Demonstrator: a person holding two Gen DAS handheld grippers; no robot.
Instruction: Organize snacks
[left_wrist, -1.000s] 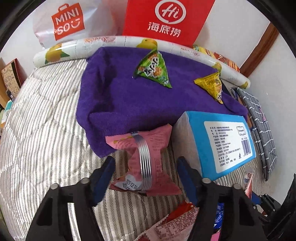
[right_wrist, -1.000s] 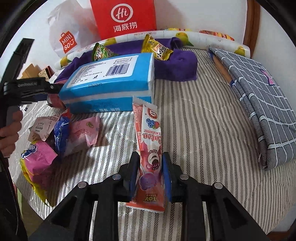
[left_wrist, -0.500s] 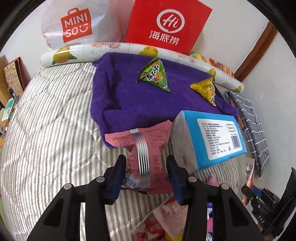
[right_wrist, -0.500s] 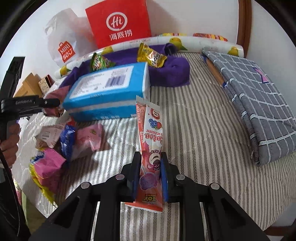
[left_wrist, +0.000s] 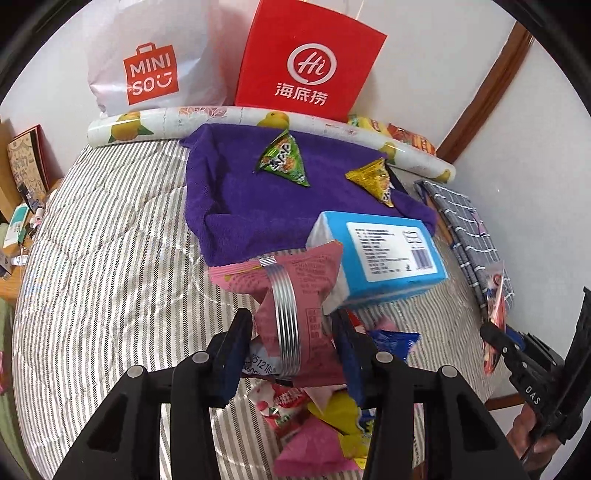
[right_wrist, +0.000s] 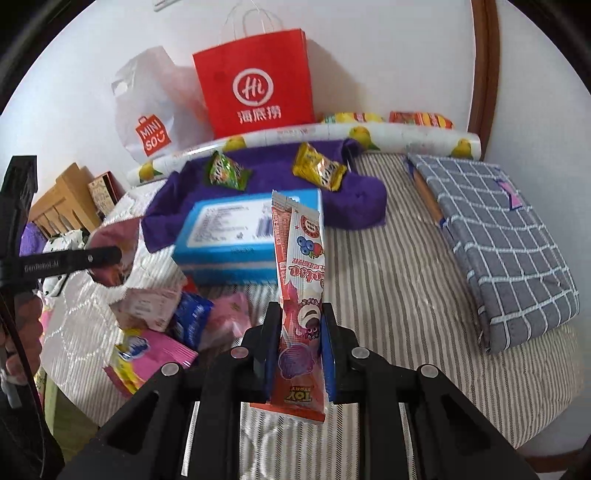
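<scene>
My left claw (left_wrist: 293, 347) grips a pink packet (left_wrist: 295, 295); my right claw (right_wrist: 295, 347) grips a stick pack (right_wrist: 301, 280). I judge both are being carried, and next need placing on the purple towel (left_wrist: 236, 206).

From my remote seat I see a striped quilt (right_wrist: 388, 280) covering the bed. A red paper bag (right_wrist: 255, 81) stands against the white wall (left_wrist: 517, 122), with a white plastic shopping bag (left_wrist: 147, 59) just beside it. In front of both lies a long roll printed with lemons (left_wrist: 147, 123). A purple towel (left_wrist: 236, 195) is spread on the quilt below the roll. A folded grey checked cloth (right_wrist: 506, 236) rests at the right edge, near a brown wooden frame (right_wrist: 484, 66).
</scene>
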